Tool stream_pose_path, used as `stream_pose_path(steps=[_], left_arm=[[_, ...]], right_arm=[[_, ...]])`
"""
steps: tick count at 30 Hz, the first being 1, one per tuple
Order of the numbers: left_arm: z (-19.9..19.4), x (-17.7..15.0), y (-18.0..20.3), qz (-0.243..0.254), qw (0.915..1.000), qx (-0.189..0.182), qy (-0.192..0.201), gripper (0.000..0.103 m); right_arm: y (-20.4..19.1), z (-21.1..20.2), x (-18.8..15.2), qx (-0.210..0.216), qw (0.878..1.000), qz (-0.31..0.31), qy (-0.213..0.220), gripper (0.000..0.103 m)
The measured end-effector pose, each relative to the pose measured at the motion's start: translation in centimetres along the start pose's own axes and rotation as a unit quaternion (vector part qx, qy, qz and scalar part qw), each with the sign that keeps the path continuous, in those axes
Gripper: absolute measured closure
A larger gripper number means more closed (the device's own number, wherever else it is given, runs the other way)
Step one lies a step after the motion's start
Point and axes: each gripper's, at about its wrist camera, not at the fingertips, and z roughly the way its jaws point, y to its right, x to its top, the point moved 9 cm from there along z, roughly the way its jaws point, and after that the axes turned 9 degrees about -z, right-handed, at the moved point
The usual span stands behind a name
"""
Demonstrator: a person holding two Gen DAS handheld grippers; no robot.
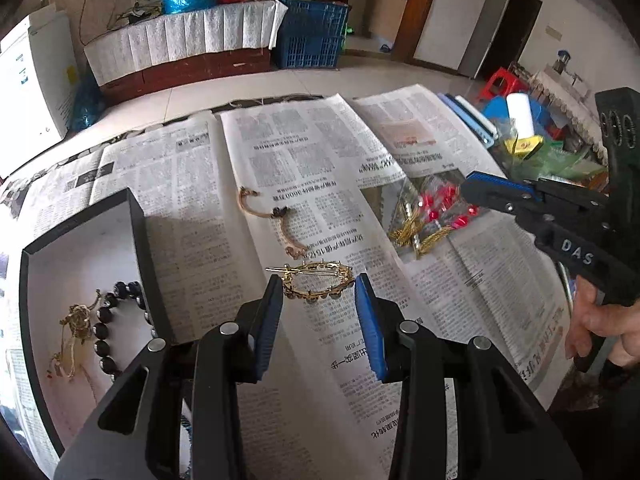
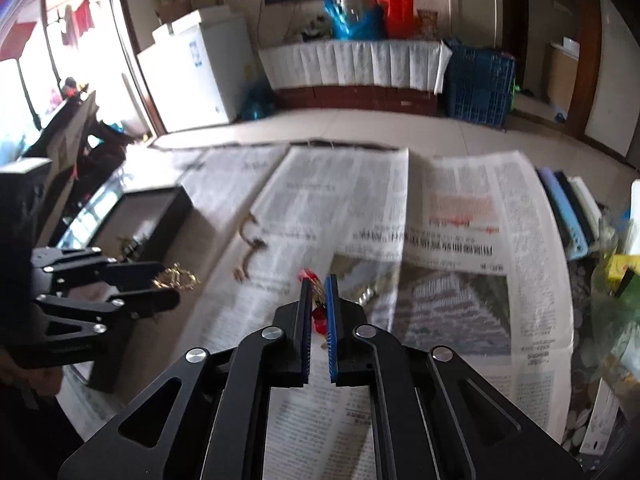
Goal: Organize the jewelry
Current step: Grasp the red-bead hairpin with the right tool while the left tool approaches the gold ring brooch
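Note:
A gold ring-shaped hair clip (image 1: 318,282) lies on the newspaper between the tips of my open left gripper (image 1: 319,286); it also shows in the right wrist view (image 2: 176,278). A rose-gold curved piece (image 1: 272,220) lies beyond it. A black jewelry box (image 1: 80,280) at the left holds a dark bead bracelet (image 1: 114,320) and a gold chain (image 1: 76,328). My right gripper (image 2: 318,292) is shut on a red-and-gold jewelry bundle (image 2: 318,312), which shows in the left wrist view (image 1: 436,212) in a clear wrapper on the paper.
Newspaper sheets (image 1: 304,152) cover the table. Books (image 2: 568,208), a white roll (image 1: 520,114) and packets crowd the right end. A blue crate (image 1: 310,38) and a white freezer (image 2: 200,72) stand across the floor.

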Motion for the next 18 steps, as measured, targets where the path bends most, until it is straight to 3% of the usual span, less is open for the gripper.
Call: stream_pose_path(steps=[6,10,11,13,15,18], left_arm=[[-1.6,0.8,-0.8,-0.011,0.9997,-0.011,0.018,0.066],[-1.4,0.6,-1.1,-0.009,0.9998,-0.008,0.013,0.066],[-1.4,0.5,-1.0,-0.007,0.9999,-0.007,0.012,0.066],[-1.3,0.4,-1.0,-0.004,0.9999,-0.007,0.011,0.066],[-1.3,0.4,-0.9,-0.003,0.9999,-0.008,0.011,0.066],[-1.4,0.4,-1.0,-0.004,0.9999,-0.008,0.012,0.066]], right_arm=[[-0.2,-1.2,1.3,-0.002,1.000,0.001,0.022,0.103],[-0.3,0.4,-0.3,0.004,1.000,0.000,-0.017,0.102],[-0.5,1.1,-1.1,0.013,0.999,-0.001,-0.034,0.099],[-0.8,2.6,-2.7,0.018,0.998,-0.003,-0.067,0.065],[-1.1,3.6,-3.7,0.015,0.996,-0.013,-0.082,0.058],[-1.4,5.0,-4.7,0.013,0.995,-0.018,-0.101,0.058]])
